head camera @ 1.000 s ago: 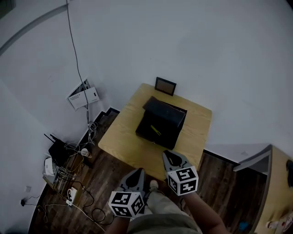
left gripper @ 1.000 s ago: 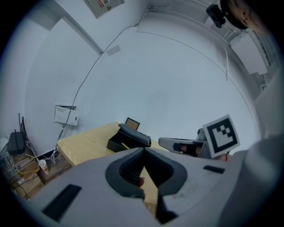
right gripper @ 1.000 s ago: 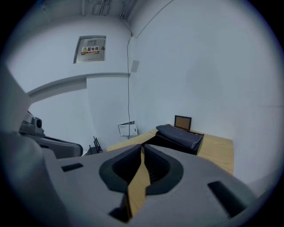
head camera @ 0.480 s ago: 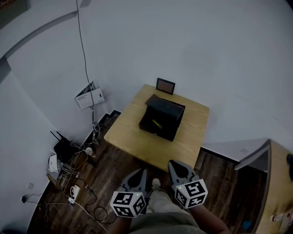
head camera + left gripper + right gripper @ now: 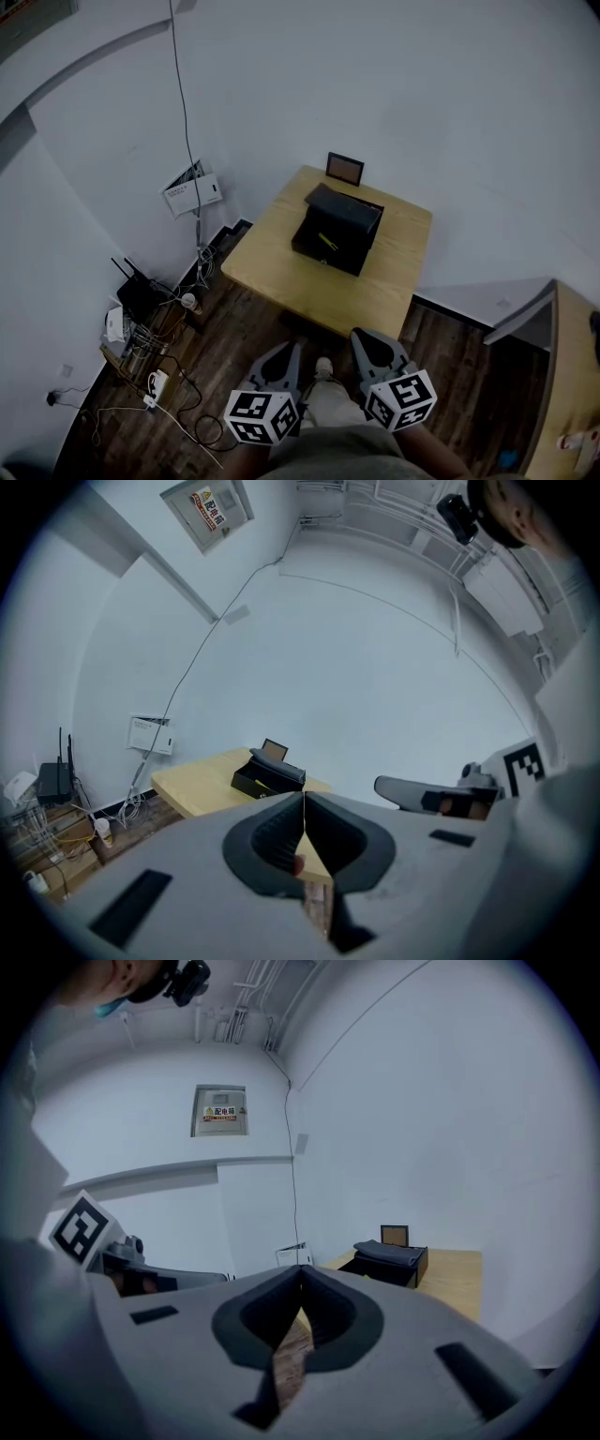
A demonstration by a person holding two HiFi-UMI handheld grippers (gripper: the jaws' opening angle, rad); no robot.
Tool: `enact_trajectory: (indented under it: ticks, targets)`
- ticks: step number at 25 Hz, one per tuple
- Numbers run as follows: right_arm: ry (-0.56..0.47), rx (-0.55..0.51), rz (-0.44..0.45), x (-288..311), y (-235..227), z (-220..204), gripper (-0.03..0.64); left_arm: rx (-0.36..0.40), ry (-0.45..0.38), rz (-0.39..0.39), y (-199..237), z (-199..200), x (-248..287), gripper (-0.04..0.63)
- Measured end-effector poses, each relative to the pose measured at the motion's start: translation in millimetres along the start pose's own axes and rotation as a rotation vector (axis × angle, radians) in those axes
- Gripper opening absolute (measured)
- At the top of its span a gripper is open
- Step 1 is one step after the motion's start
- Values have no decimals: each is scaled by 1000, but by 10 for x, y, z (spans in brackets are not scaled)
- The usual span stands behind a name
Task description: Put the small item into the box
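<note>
A black box point(image 5: 336, 234) stands with its lid up on the wooden table point(image 5: 375, 295). A small yellow-green item point(image 5: 326, 241) lies inside it. Both grippers hang low in front of the person, over the dark wood floor and short of the table's near edge. My left gripper point(image 5: 284, 356) is shut with nothing in it, jaw tips meeting point(image 5: 304, 795). My right gripper point(image 5: 367, 341) is likewise shut and empty point(image 5: 302, 1267). The left gripper view shows the box point(image 5: 269, 778) far ahead; in the right gripper view the box point(image 5: 392, 1262) lies ahead to the right.
A small framed picture point(image 5: 345, 169) stands at the table's far edge against the wall. A router, cables and a power strip point(image 5: 141, 319) clutter the floor at left, below a leaning white panel point(image 5: 192, 192). Another wooden piece of furniture point(image 5: 562, 375) stands at right.
The person has backed away from the table, which now sits farther off. The right gripper has drawn back toward the body, beside the left.
</note>
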State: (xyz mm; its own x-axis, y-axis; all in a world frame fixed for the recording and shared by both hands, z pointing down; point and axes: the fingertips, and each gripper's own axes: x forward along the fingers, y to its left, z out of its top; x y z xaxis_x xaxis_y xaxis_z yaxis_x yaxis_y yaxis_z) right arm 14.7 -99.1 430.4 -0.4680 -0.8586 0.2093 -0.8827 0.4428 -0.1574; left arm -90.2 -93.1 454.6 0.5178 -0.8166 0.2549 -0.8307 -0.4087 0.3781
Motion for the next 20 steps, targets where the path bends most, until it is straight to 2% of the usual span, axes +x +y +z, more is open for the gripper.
enact_trajectory:
  ticks: [20]
  targets:
    - [15, -17, 3, 46, 10, -10, 0, -19, 1, 0, 83, 0, 22, 3]
